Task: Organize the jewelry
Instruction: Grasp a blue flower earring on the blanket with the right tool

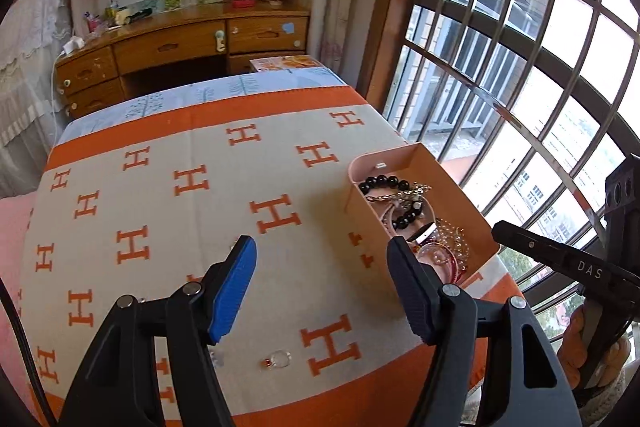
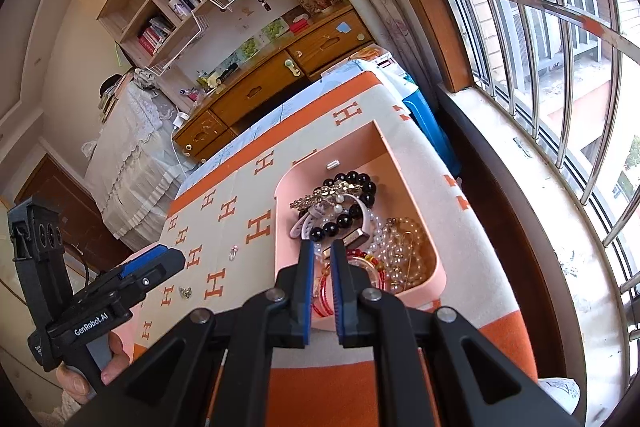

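A pink jewelry box (image 1: pixel 444 183) (image 2: pixel 402 163) stands on the orange-and-cream H-pattern blanket (image 1: pixel 160 187) near the window. It holds a black bead bracelet (image 2: pixel 358 187), pearl strands (image 2: pixel 396 247), red bangles (image 2: pixel 352 283) and a watch. My left gripper (image 1: pixel 322 255) is open and empty above the blanket, left of the box. A small ring (image 1: pixel 278 359) (image 2: pixel 233 251) and a small earring (image 2: pixel 185 291) lie loose on the blanket. My right gripper (image 2: pixel 322 251) hangs over the box's near end, jaws narrowly apart, nothing clearly between them.
A barred window (image 1: pixel 520 67) runs along the right. A wooden desk with drawers (image 1: pixel 180 47) and bookshelves stand beyond the bed. A lace-covered piece of furniture (image 2: pixel 132 155) stands at the left.
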